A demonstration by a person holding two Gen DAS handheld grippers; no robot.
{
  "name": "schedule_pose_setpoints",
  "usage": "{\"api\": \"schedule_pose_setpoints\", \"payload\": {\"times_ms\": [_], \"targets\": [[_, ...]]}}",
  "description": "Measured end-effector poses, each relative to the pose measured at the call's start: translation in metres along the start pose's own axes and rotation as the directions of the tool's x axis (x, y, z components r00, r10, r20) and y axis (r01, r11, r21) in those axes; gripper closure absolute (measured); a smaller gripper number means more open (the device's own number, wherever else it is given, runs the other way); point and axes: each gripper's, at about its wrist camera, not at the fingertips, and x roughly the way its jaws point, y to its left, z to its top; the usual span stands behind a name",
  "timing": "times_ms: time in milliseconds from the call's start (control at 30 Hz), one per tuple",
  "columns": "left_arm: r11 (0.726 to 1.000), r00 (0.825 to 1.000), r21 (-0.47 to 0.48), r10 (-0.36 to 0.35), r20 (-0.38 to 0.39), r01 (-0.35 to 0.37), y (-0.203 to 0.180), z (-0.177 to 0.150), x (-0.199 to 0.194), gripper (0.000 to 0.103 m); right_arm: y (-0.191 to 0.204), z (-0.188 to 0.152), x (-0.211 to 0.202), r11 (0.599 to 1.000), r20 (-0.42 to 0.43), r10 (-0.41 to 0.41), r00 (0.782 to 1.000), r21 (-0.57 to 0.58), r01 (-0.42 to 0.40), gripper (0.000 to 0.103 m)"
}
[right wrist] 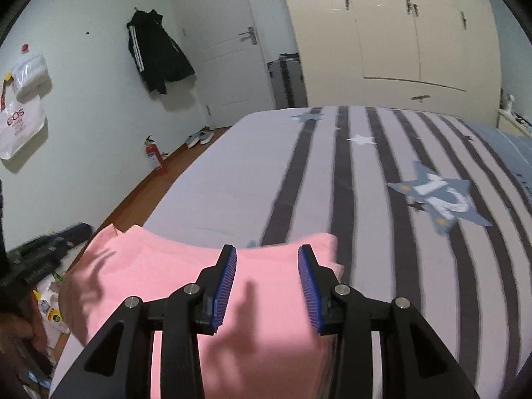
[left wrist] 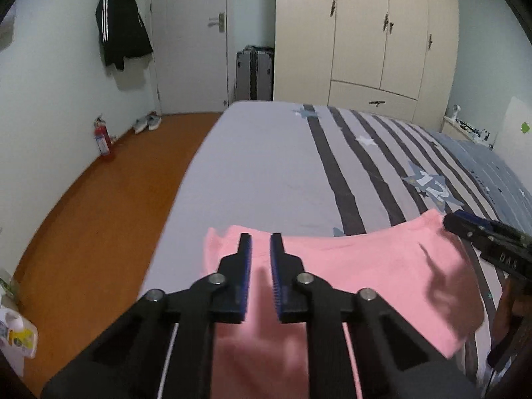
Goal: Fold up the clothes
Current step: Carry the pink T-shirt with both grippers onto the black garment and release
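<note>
A pink shirt (left wrist: 349,276) lies folded flat on the near edge of the striped bed (left wrist: 266,166). Above the shirt, the left gripper (left wrist: 261,242) and right gripper (right wrist: 267,256) are both released, holding nothing.

left gripper (left wrist: 261,239) level, pointed forward, jaws parted by a narrow gap, nothing between the blue pads (left wrist: 246,276) | right gripper (right wrist: 267,252) level, pointed forward, jaws spread wider, nothing clamped | right gripper's tip also showed at right edge of left view, pointing inward
</note>
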Motion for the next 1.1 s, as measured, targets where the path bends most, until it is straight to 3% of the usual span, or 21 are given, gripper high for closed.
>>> {"api": "schedule_pose_setpoints", "payload": {"times_ms": [133, 300, 467, 533, 700, 800, 900, 1000, 1100], "targets": [[0.999, 0.996, -0.015, 0.032, -0.089, -0.034, 0.008, -0.018, 0.037, 0.099, -0.001, -0.009, 0.045, 0.999, -0.105, -0.054, 0.993, -0.013, 0.053, 0.071], [0.994, 0.992, -0.098, 0.033, -0.123, -0.045, 0.035, -0.035, 0.048, 0.099, -0.020, -0.021, 0.053, 0.998, -0.099, -0.066, 0.993, -0.006, 0.066, 0.085], [0.998, 0.997, -0.069, -0.013, -0.072, 0.008, 0.029, -0.034, 0.023, 0.099, -0.027, -0.022, 0.044, 0.998, -0.080, -0.066, 0.995, 0.002, 0.066, 0.086], [0.997, 0.996, -0.071, -0.019, -0.088, 0.013, 0.030, -0.039, 0.028, 0.099, -0.035, -0.023, 0.040, 0.997, -0.069, -0.064, 0.996, 0.030, 0.066, 0.086], [0.991, 0.994, -0.129, 0.020, -0.110, -0.035, 0.044, -0.045, 0.037, 0.099, -0.045, -0.023, 0.050, 0.998, -0.087, -0.051, 0.995, 0.041, 0.055, 0.086], [0.979, 0.997, -0.196, 0.048, -0.053, -0.058, 0.059, -0.039, 0.017, 0.099, -0.053, -0.018, 0.043, 0.991, -0.072, -0.136, 0.988, -0.002, 0.136, 0.086], [0.985, 0.999, -0.167, 0.035, 0.004, -0.034, 0.056, -0.035, -0.011, 0.099, -0.075, -0.014, 0.029, 0.983, -0.057, -0.181, 0.982, 0.032, 0.183, 0.085], [0.994, 0.999, -0.112, -0.012, 0.048, 0.017, 0.041, -0.038, -0.040, 0.099, -0.081, -0.015, 0.007, 0.983, -0.029, -0.177, 0.984, 0.032, 0.178, 0.085], [0.996, 0.995, -0.061, -0.067, 0.077, 0.071, 0.017, -0.051, -0.063, 0.099, -0.058, -0.025, -0.023, 0.992, 0.009, -0.121, 0.993, -0.036, 0.122, 0.084]]}}
